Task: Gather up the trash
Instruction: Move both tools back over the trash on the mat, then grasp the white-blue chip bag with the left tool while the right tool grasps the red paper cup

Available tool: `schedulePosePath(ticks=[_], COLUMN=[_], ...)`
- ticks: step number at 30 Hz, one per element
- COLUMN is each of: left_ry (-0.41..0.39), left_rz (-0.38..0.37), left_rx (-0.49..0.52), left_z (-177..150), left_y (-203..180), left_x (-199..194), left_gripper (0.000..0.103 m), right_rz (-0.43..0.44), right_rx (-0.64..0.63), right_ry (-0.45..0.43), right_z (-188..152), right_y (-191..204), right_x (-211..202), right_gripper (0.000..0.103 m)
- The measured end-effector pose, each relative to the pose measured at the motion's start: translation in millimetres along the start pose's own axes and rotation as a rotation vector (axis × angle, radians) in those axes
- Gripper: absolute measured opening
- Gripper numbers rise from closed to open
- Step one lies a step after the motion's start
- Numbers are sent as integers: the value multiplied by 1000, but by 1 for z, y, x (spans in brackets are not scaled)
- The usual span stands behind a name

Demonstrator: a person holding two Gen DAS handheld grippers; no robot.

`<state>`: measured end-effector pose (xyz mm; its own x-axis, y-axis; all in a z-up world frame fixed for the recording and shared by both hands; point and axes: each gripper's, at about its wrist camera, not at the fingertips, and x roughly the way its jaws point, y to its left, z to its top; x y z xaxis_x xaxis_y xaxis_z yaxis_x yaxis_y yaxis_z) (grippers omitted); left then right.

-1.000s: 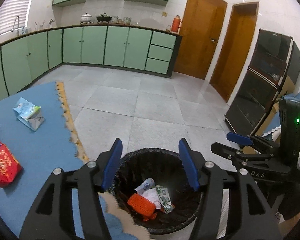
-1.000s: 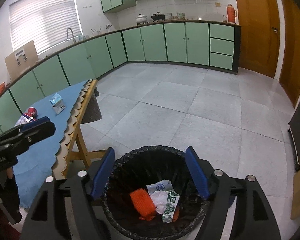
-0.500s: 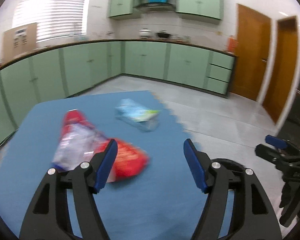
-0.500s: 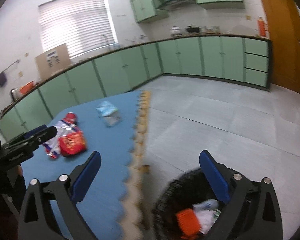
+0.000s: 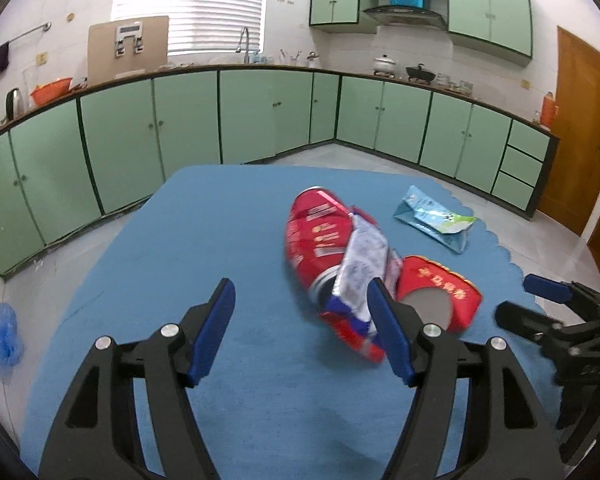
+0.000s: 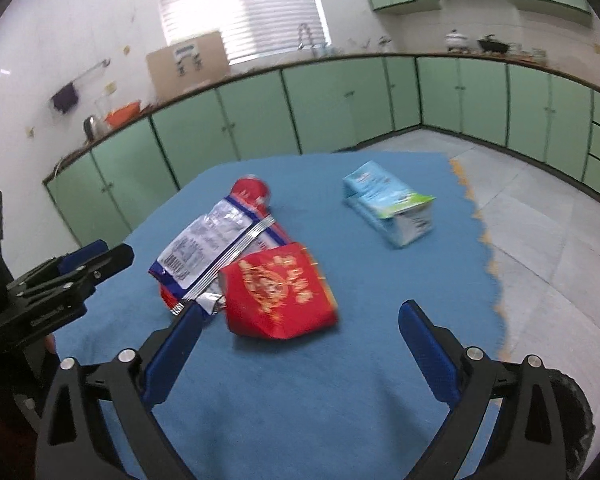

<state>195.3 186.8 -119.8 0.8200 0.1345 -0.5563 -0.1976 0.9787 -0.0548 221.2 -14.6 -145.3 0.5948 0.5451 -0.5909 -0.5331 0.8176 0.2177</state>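
We count four pieces of trash on the blue table (image 5: 204, 240): one red can (image 5: 318, 236), one silver wrapper (image 5: 362, 270), one red packet (image 5: 440, 288) and one pale blue carton (image 5: 436, 220). The can, wrapper and packet form one overlapping heap near the middle of the table. The wrapper lies across the can and hides most of it in the right wrist view, where only the can's far end shows. The carton lies alone, apart from the heap, near the scalloped edge.

The left gripper (image 5: 302, 334) hangs over the near part of the table with its jaws spread and nothing between them. Its right finger overlaps the lower end of the wrapper in the picture; we cannot tell whether they touch. The right gripper (image 6: 300, 346) has its jaws spread wide, just short of the red packet, and grips nothing.

One black bin (image 6: 576, 412) shows only as a dark rim at the lower right of the right wrist view, cut off by the gripper; its contents are hidden. Print on the packet and wrapper is blurred and unreadable. One crumpled blue bag (image 5: 0, 336) lies on the floor beside the table's left edge.
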Motion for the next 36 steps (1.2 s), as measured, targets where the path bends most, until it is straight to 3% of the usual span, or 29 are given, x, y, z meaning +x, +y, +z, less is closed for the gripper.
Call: schedulePosePath(ticks=[8,15,19,30,33,36], left_ry=[30,38,39,67,80,97], left_rz=[-15,-42,-58,-114,-123,-125], left_rx=[-39,-46,-38,18,31,43], left_z=[-7,-6,-4,4,8,10], left_y=[12,15,10,-18,-25,-33], left_x=[12,20,24,46,56,65], left_gripper=[66,66,66,65,60,45], right_rz=[6,15,46,-1,-17,-23], right_rx=[-5,-13,-39,-52,-42,-30], right_ry=[138,206,206,205,198,187], right_z=[9,16,16,3,-2,-3], right_y=[4,-1,1,-12,-19,-25], right_x=[50,76,73,42,30,21], right_gripper=[97,97,78,76,76,76])
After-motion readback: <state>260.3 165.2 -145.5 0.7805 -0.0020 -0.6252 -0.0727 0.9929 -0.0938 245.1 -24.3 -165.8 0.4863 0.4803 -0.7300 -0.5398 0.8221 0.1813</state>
